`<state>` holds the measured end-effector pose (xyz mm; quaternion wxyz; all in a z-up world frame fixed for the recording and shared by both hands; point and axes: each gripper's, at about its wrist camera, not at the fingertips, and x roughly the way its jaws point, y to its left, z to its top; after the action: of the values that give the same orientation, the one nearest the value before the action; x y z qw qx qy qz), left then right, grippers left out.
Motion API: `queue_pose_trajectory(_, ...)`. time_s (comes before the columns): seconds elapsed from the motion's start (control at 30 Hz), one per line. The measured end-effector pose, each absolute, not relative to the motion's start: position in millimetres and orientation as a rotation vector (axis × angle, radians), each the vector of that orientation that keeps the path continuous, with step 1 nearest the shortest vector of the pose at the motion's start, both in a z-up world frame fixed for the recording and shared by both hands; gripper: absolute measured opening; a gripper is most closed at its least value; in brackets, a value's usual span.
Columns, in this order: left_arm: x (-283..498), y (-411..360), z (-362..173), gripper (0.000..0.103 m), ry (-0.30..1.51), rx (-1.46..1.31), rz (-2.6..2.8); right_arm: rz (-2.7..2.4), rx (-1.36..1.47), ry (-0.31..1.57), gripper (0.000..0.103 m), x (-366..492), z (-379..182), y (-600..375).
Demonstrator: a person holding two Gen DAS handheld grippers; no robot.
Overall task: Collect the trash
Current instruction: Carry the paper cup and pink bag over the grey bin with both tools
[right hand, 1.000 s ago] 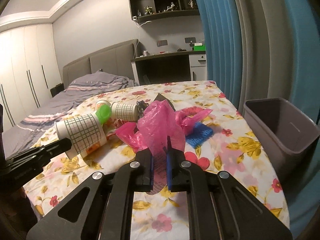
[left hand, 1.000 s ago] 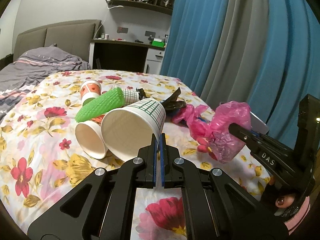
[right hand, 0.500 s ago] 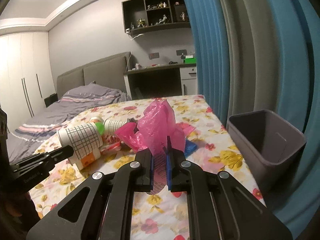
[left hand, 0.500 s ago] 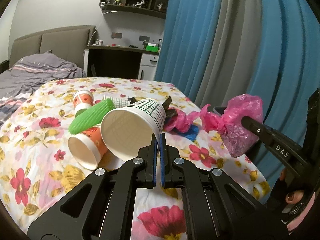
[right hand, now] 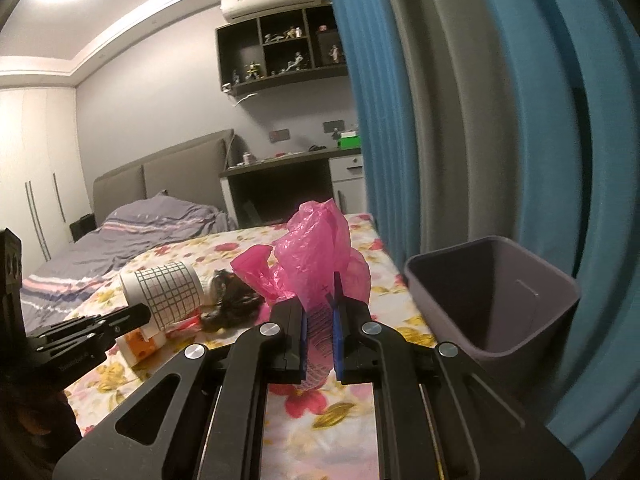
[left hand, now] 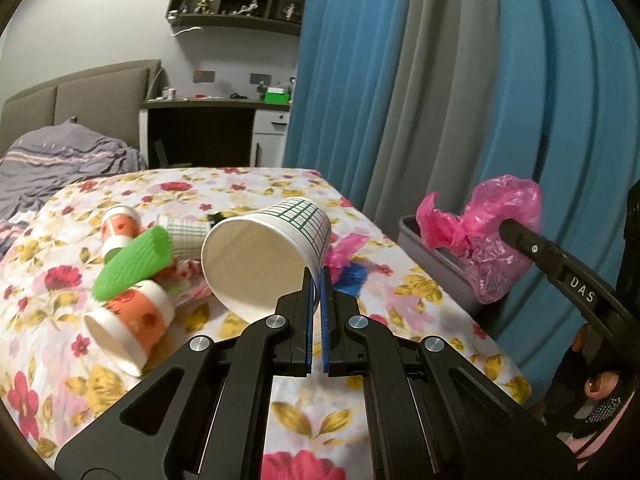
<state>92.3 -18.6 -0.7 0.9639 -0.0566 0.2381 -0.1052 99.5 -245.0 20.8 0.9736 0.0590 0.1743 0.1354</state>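
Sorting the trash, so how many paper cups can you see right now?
4. A grid cup pinched in the left gripper; a second grid cup behind the green sleeve; two orange cups on the bedspread. More may be hidden.

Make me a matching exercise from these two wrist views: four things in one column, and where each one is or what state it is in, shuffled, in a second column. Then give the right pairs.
Things:
1. grid-pattern paper cup
2. pink plastic bag
3. grey bin
4. green mesh sleeve

Places or states:
A. lies on the floral cloth among the cups
B. pinched by its rim in the left gripper
C. stands open beside the curtain, nothing visible in it
D. clamped in the right gripper

Pairs: 1-B, 2-D, 3-C, 4-A
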Motion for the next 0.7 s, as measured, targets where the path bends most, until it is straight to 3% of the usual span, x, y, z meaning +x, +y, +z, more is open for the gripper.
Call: queue_pose_trajectory(0.7,158,-118,27,0.002,0.441,-0.073,-0.461,0.044,0.177,0.28,0.011,123,24,-329)
